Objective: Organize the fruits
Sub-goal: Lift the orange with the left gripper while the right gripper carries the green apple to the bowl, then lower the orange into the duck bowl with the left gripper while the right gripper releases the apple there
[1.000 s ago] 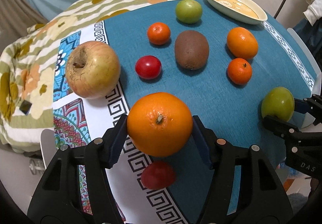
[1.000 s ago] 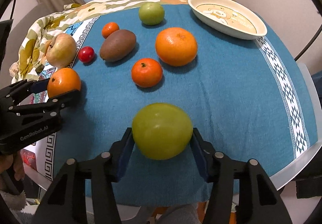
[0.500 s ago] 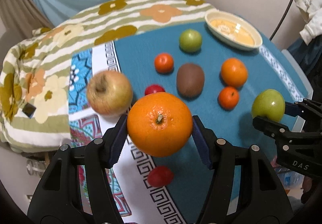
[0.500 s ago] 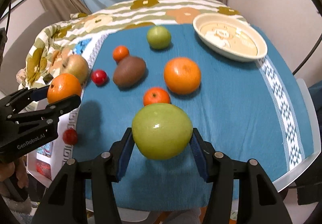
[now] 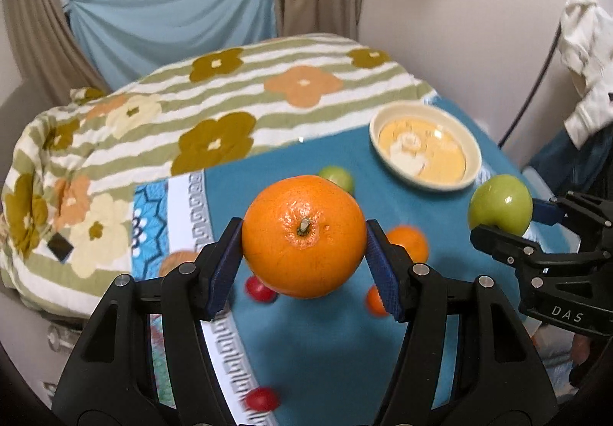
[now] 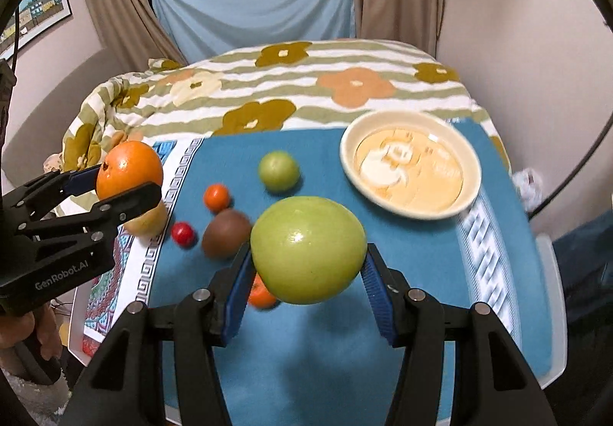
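Below – kiwi (image 6: 226, 233), tomato (image 6: 182, 233), bowl (image 6: 410, 209)

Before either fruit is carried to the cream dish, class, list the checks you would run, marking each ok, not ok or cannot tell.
1. Left gripper shut on the orange, pads on both sides: ok.
2. Right gripper shut on the green apple: ok.
3. Both fruits lifted off the blue tablecloth: ok.
4. Cream dish holds no fruit: ok.
5. The two grippers apart, not touching: ok.
6. Grip firm enough for carrying: cannot tell.
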`<state>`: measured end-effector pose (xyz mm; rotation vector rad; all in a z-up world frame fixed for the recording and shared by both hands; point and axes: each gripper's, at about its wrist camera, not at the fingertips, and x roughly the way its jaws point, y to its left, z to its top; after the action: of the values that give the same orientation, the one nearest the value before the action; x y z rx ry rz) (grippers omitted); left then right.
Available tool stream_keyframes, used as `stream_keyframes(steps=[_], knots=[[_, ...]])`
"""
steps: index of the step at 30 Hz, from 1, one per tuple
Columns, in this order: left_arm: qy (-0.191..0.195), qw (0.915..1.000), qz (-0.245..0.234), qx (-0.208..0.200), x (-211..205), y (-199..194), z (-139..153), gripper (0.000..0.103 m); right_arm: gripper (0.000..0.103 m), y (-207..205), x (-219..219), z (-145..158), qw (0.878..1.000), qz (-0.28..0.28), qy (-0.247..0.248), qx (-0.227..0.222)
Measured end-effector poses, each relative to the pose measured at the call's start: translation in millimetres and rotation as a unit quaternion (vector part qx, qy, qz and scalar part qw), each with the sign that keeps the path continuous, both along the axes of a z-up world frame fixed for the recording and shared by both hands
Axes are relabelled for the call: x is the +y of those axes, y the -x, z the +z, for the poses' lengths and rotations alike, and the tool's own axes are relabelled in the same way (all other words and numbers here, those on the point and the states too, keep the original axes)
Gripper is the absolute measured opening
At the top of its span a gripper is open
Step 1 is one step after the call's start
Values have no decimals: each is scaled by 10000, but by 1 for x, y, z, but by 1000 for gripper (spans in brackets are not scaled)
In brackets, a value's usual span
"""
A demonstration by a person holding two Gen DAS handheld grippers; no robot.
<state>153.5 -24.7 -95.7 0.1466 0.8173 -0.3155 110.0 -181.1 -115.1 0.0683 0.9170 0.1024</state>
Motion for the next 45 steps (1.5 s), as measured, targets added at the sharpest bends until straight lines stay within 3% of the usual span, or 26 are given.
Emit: stream_keyframes(steps=[8, 20, 29, 40, 41, 43, 45], knots=[[137, 9990, 413, 44, -65, -43, 4, 67, 51, -52, -76, 0, 9995, 295, -73, -5], [247, 9955, 832, 392, -154, -123, -40, 67, 51, -132, -171, -29, 9981, 510, -277, 221], [-45, 9967, 547, 595, -202, -167, -78, 67, 51, -159, -208, -46, 9980, 354, -388, 340], [-197, 9957, 213, 884, -232, -187, -106, 68, 51, -160, -226, -53, 9981, 138, -447, 396], [-192, 9957, 187, 892, -233, -187, -106, 70, 51, -160, -228, -54, 9982, 125, -445, 393], [-174, 9968, 155, 766, -233, -186, -99, 99, 51, -158, -229, -53, 9982, 80, -446, 389], [-119, 9984, 129, 546, -229, -182, -86, 103, 51, -158, -230, -51, 9982, 37, -462, 381]])
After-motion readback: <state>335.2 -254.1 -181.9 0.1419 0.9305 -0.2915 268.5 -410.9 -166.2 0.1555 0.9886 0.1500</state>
